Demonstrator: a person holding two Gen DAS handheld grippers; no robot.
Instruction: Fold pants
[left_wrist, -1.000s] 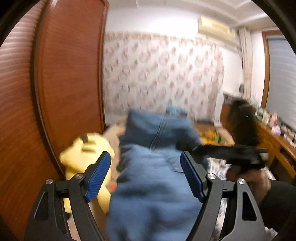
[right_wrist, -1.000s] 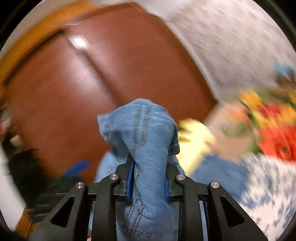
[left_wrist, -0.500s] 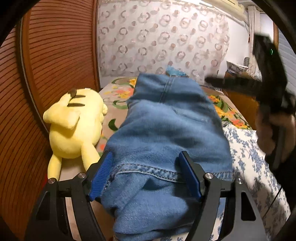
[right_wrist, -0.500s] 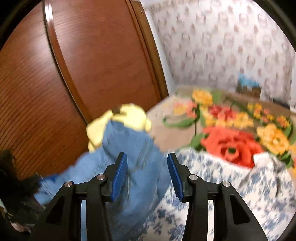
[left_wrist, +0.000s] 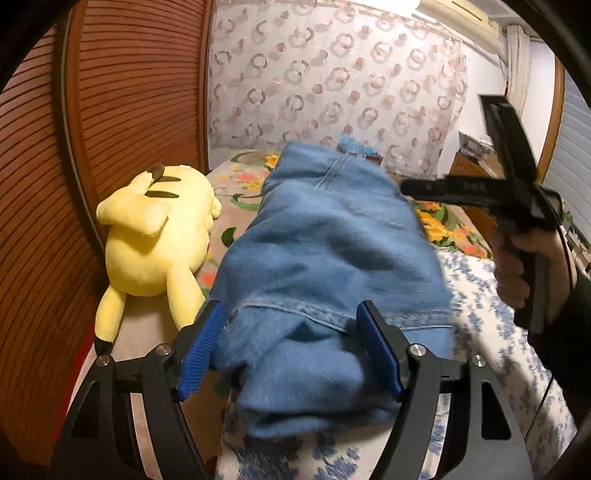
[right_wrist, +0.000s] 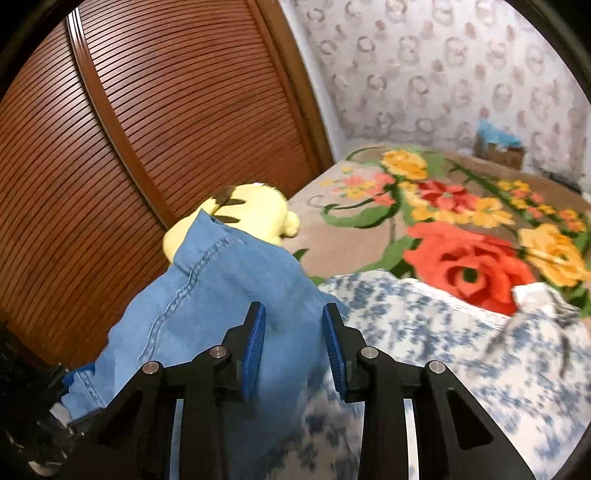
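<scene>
from the left, a yellow plush (left_wrist: 155, 236) lies on the bed (left_wrist: 480, 314) against the wooden door (left_wrist: 92, 110), just beside the jeans (left_wrist: 325, 266). the jeans lie folded over on the bed, their upper layer's hem near our left tongs (left_wrist: 291, 354). those tongs stand spread, denim between the pads but not pinched. further right, our right tongs (right_wrist: 293, 343) are spread too, holding nothing, with a denim corner (right_wrist: 207, 229) standing up in front of them and covering part of the plush.

we judge the risks so: that raised corner may flop onto the plush and spoil the fold. closing the left tongs here may catch only one layer and drag it askew. the soft quilt (right_wrist: 461, 343) may bunch underneath.
</scene>
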